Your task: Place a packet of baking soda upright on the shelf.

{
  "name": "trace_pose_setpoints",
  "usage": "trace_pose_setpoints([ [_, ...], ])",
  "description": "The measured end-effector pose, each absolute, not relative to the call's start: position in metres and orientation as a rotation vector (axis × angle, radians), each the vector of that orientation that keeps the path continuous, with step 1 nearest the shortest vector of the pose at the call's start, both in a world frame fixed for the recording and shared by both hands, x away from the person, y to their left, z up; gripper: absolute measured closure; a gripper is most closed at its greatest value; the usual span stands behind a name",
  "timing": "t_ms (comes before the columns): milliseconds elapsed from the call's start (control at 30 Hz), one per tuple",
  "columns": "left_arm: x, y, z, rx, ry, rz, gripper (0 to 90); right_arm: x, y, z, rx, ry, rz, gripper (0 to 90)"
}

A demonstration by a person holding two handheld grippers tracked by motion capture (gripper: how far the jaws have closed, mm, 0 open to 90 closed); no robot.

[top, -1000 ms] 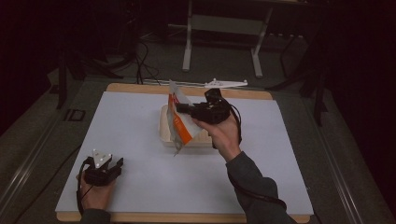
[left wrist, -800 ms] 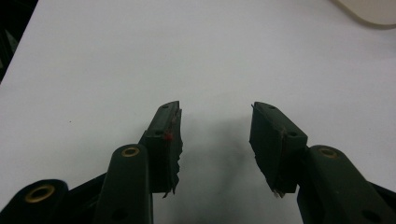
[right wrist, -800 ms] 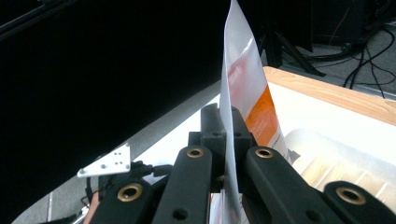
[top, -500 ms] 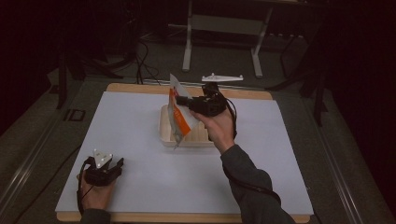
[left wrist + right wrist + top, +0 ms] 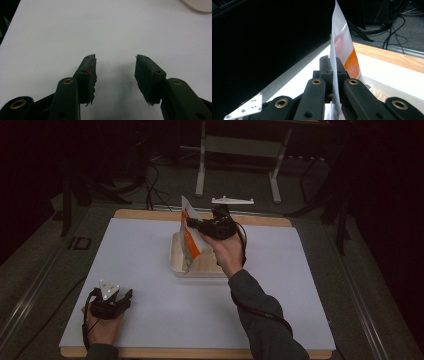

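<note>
High view: the right gripper [image 5: 192, 225], held in the person's right hand [image 5: 227, 252], is raised over the middle of the worktop [image 5: 300, 285], just above a pale shallow tray [image 5: 176, 257]. Its jaws are closed on a white and orange packet [image 5: 189, 237], which stands nearly upright, its lower end reaching down to the tray and its top corner pointing up toward the far edge of the worktop. Right gripper view shows the same grip from close by: the two black jaws meet on the thin packet [image 5: 342, 50], pinching it flat between them, with the white sheet rising above the jaws and the orange patch showing on its right face.

Near the front left corner of the worktop the left gripper [image 5: 127, 295] rests low in the person's left hand [image 5: 102, 330], well apart from the tray and the packet. Left gripper view shows its jaws spread wide, with bare white worktop [image 5: 112, 32] between them and an edge of the tray [image 5: 197, 5] at the top right corner.
</note>
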State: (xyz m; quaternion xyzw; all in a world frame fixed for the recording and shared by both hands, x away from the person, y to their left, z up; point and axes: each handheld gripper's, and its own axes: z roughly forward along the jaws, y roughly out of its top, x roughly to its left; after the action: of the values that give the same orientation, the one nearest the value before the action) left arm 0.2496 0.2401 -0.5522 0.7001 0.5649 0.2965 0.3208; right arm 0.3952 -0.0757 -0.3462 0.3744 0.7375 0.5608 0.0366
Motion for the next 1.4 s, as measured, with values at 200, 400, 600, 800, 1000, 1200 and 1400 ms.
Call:
trace_pose_setpoints([
  [200, 0.249, 0.24, -0.552, 1.835, 1.482, 0.778, 51.2, 0.402, -0.069, -0.349, 1.157, 2.241, 1.689, 90.0],
  [400, 0.249, 0.241, -0.552, 1.827, 1.484, 0.776, 51.1, 0.407, -0.063, -0.355, 1.152, 2.2, 1.661, 90.0],
  [600, 0.249, 0.241, -0.552, 1.828, 1.485, 0.776, 51.1, 0.409, -0.061, -0.359, 1.143, 2.175, 1.633, 90.0],
  [800, 0.249, 0.241, -0.552, 1.831, 1.484, 0.778, 51.1, 0.409, -0.06, -0.364, 1.134, 2.163, 1.598, 90.0],
  [1000, 0.249, 0.241, -0.552, 1.831, 1.484, 0.778, 51.1, 0.408, -0.056, -0.372, 1.153, 2.135, 1.586, 90.0],
  [1200, 0.249, 0.241, -0.552, 1.832, 1.484, 0.779, 51.1, 0.405, -0.051, -0.378, 1.16, 2.127, 1.581, 90.0],
  [1400, 0.249, 0.241, -0.552, 1.834, 1.483, 0.778, 51.1, 0.401, -0.046, -0.385, 1.201, 2.106, 1.589, 90.0],
])
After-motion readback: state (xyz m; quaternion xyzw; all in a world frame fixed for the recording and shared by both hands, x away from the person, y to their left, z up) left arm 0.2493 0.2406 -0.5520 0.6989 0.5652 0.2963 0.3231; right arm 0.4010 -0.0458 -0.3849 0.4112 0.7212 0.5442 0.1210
